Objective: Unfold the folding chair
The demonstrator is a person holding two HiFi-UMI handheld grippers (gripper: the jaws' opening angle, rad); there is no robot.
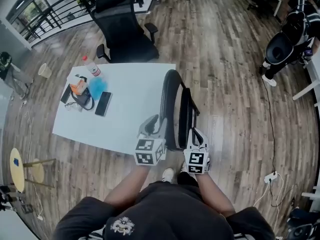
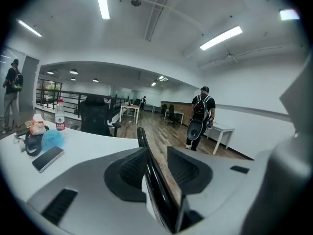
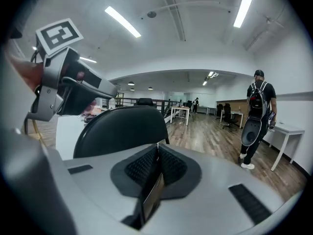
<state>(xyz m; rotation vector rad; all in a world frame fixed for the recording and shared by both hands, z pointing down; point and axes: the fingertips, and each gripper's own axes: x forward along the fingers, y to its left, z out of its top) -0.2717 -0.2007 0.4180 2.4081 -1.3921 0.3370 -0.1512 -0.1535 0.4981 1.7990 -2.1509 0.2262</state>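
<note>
The black folding chair (image 1: 176,106) stands folded on the wood floor against the right edge of the white table (image 1: 131,115). My left gripper (image 1: 153,125) is at its near left side. In the left gripper view the chair's thin black edge (image 2: 145,153) runs between the jaws of that gripper (image 2: 159,152), and floor shows through a gap on the right, so it stands open. My right gripper (image 1: 198,137) is at the chair's near right side. In the right gripper view its jaws (image 3: 157,152) are shut on a thin plate of the chair, with the backrest (image 3: 122,129) just beyond.
A phone (image 1: 103,103), a bottle (image 1: 92,68) and a blue cloth (image 1: 97,87) lie on the table's left part. A black office chair (image 1: 122,29) stands behind the table. A person (image 1: 286,43) is at the far right. A cable and power strip (image 1: 270,177) lie on the floor at right.
</note>
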